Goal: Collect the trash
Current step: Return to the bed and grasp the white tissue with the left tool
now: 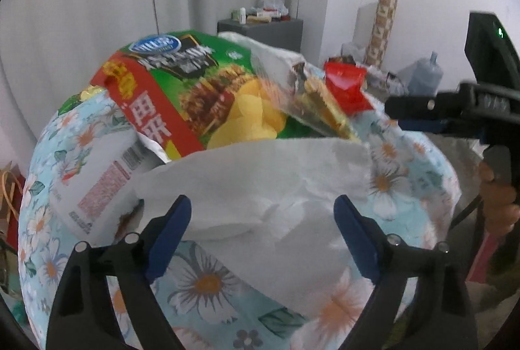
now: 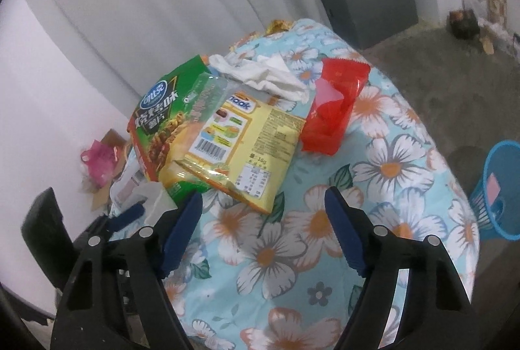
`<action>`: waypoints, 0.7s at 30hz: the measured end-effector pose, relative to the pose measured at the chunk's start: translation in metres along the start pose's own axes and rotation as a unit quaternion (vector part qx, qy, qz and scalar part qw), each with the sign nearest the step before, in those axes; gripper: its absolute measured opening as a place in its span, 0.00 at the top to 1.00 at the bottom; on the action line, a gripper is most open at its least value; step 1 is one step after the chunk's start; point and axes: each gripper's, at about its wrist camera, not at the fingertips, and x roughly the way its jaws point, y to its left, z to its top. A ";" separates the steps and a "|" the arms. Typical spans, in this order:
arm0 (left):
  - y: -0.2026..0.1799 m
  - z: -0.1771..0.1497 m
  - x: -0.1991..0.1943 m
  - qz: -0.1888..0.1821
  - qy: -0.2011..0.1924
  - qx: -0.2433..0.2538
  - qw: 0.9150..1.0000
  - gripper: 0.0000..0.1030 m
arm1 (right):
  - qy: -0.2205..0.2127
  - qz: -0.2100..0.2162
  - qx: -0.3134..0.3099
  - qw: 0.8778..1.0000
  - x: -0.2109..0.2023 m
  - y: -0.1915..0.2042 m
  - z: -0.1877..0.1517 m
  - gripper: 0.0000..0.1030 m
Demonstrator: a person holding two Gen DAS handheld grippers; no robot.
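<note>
Where curtains (image 2: 130,8) hang, floral tablecloth (image 2: 373,187) bears wrappers (image 2: 247,135).

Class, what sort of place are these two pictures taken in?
Probably a lived-in home room: a floral tablecloth strewn with snack wrappers, pale curtains behind, and a blue wastebasket on the floor.

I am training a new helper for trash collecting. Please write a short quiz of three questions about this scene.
1. True or false: the left gripper already clamps the white tissue.
2. Which wrapper lies nearest the right gripper? A) red wrapper B) yellow snack packet C) green chip bag
3. What stands on the floor right of the flowered cloth?

Key: 1 false, it is open; 2 B; 3 a blue basket.
</note>
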 end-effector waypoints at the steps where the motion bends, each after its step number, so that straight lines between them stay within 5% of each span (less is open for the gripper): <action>1: 0.000 -0.001 0.004 0.002 0.003 0.003 1.000 0.17 | 0.004 0.008 0.009 1.000 0.002 -0.003 0.001 0.29; 11: 0.010 -0.006 0.025 0.003 0.033 -0.017 0.999 0.34 | 0.044 0.059 0.107 0.992 0.044 -0.030 0.014 0.40; 21: 0.003 -0.010 0.023 0.008 0.031 -0.008 0.999 0.49 | 0.034 0.049 0.103 0.993 0.049 -0.026 0.018 0.75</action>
